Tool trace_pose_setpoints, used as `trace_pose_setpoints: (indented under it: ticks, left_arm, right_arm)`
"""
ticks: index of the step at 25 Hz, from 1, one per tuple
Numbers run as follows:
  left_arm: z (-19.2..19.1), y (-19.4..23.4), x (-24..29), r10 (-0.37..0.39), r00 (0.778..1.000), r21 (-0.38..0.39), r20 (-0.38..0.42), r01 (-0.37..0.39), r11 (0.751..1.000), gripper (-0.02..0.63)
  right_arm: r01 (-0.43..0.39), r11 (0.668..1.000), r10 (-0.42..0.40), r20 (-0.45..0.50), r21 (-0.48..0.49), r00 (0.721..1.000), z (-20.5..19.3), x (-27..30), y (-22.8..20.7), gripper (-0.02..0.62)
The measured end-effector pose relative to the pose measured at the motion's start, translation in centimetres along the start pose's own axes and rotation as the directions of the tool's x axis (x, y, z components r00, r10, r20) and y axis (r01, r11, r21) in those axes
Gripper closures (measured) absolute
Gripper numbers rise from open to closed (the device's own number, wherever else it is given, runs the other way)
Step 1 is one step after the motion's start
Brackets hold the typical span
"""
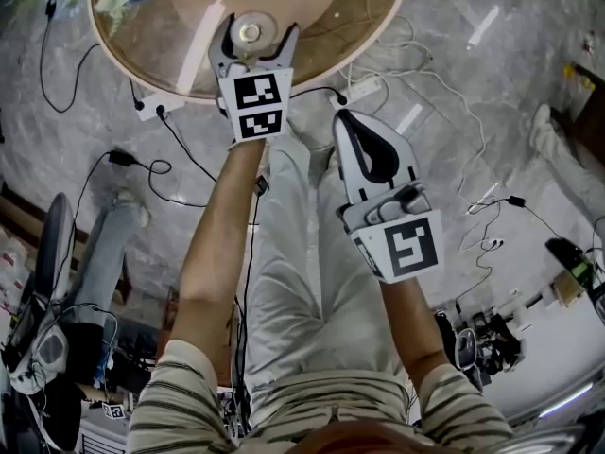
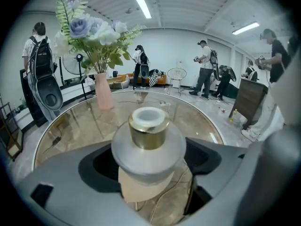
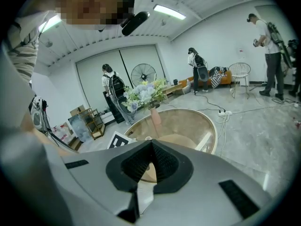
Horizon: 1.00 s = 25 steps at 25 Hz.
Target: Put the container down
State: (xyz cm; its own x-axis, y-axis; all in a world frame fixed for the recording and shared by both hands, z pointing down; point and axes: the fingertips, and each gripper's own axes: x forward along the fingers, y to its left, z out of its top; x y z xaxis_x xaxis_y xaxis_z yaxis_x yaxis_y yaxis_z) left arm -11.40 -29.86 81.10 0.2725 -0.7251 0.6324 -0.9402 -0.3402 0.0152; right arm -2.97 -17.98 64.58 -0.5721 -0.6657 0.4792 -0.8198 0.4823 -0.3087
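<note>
My left gripper (image 1: 257, 28) is released, jaws spread wide; the container (image 2: 148, 145), a frosted bottle with a gold collar and white cap, stands upright between them on the round glass table (image 1: 142, 78), near its edge closest to me; dark pad shows on either side of it, so nothing is clamping it. Its base I can't make out, the bulging shoulder hides it; from the head view I get only its top, framed by the jaws, and the table is cut off at the frame's upper edge. My right gripper (image 1: 342, 117) is clenched, jaws tip to tip on nothing, off the table beside the rim. Across the glass, a pink vase (image 2: 103, 91) of flowers (image 2: 89, 32).
</note>
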Motion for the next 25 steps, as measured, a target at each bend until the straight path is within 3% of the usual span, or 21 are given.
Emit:
trace_pose_setpoints:
  ticks: [7,16,25]
  left_arm:
    - [2.1,-1.1,-3.4,0.037,0.999,0.008,0.030,-0.037,0.999,0.207]
    - [4.8,-1.7,-8.6,0.055,0.998,-0.041,0.032,-0.053,0.998,0.230]
    - [10.7,-4.3,-18.1,0.077,0.992,-0.075,0.100,-0.070,0.995,0.325]
  right_arm:
    - [-0.007,1.000,0.007,0.045,0.002,0.999,1.4,-3.0,-0.4,0.588]
    - [-0.003,1.000,0.003,0.060,0.002,0.998,3.9,-6.4,0.1,0.586]
    - [-0.035,0.998,0.040,0.102,-0.042,0.994,8.1,-11.9,3.0,0.588]
